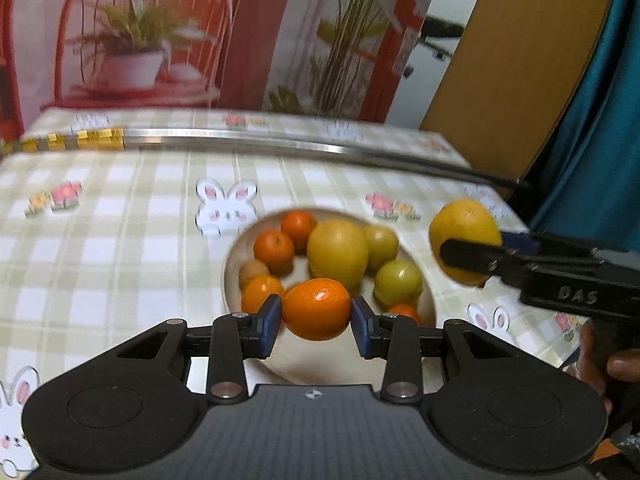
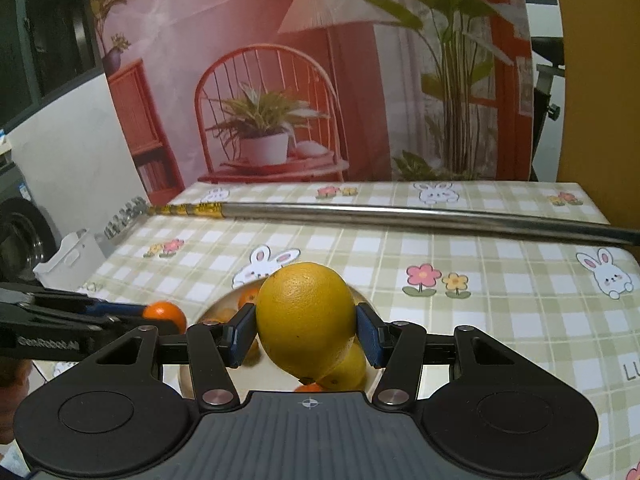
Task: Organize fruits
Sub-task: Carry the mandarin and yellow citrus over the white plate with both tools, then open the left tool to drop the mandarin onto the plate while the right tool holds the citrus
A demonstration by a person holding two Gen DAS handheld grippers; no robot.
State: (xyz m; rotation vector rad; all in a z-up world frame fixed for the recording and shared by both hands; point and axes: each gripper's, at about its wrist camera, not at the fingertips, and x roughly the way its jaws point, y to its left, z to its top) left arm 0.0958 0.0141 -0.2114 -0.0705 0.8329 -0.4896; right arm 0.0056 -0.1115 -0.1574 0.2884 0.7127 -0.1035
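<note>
My left gripper (image 1: 316,316) is shut on a small orange (image 1: 316,309) and holds it above the near side of a white bowl (image 1: 230,272). The bowl holds several oranges, a big yellow citrus (image 1: 338,252) and green-yellow fruits (image 1: 398,282). My right gripper (image 2: 306,330) is shut on a large yellow citrus (image 2: 306,316) and holds it above the bowl's right side. In the left wrist view that citrus (image 1: 464,228) and the right gripper show at the right. In the right wrist view the left gripper's orange (image 2: 164,314) shows at the left.
The table wears a green-checked cloth with rabbits and flowers (image 1: 120,220). A long metal rod (image 2: 400,216) lies across the far part of the table. A printed backdrop (image 2: 280,80) stands behind. A white box (image 2: 72,258) sits off the table's left edge.
</note>
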